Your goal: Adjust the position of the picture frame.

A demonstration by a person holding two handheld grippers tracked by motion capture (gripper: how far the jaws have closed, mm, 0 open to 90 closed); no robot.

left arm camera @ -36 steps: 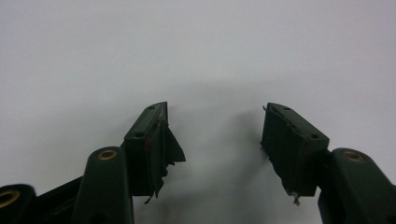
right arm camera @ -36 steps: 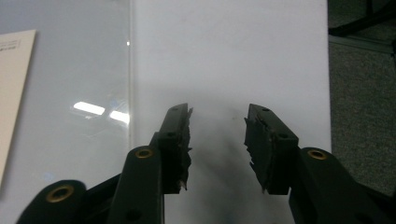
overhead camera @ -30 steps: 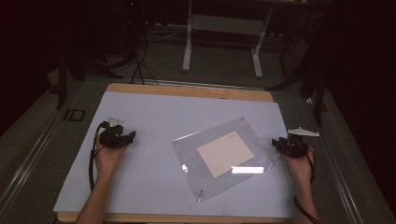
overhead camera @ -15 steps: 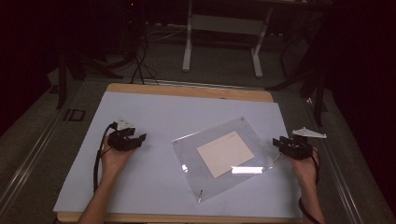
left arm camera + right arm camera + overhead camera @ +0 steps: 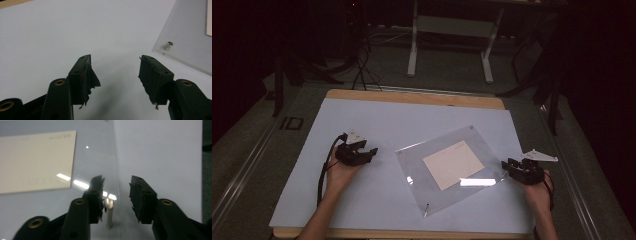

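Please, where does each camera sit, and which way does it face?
High view: above the person's side, facing forward and down on the table; both forearms, left gripper, right gripper.
Left gripper view: on that gripper, facing the frame; open jaws.
Right gripper view: faces the frame's edge and card; jaws have just been closing, not gripping.
All share the frame.

Quick count from my end: one bench (image 5: 412, 97) with one big white sheet (image 5: 377, 125) covering it. One clear plastic panel (image 5: 452, 172) on top, one cream card (image 5: 453, 164) under it. Metal pegs at the panel's corners: I can pick out three in the high view, namely one at the far corner (image 5: 472, 127), one at the near corner (image 5: 426, 209) and one by my left side (image 5: 408, 178); the fourth corner is too washed out to call. Two grippers, left (image 5: 371, 152) and right (image 5: 507, 164), two fingers each. Two hands. One metal stand (image 5: 451, 30) behind the bench.
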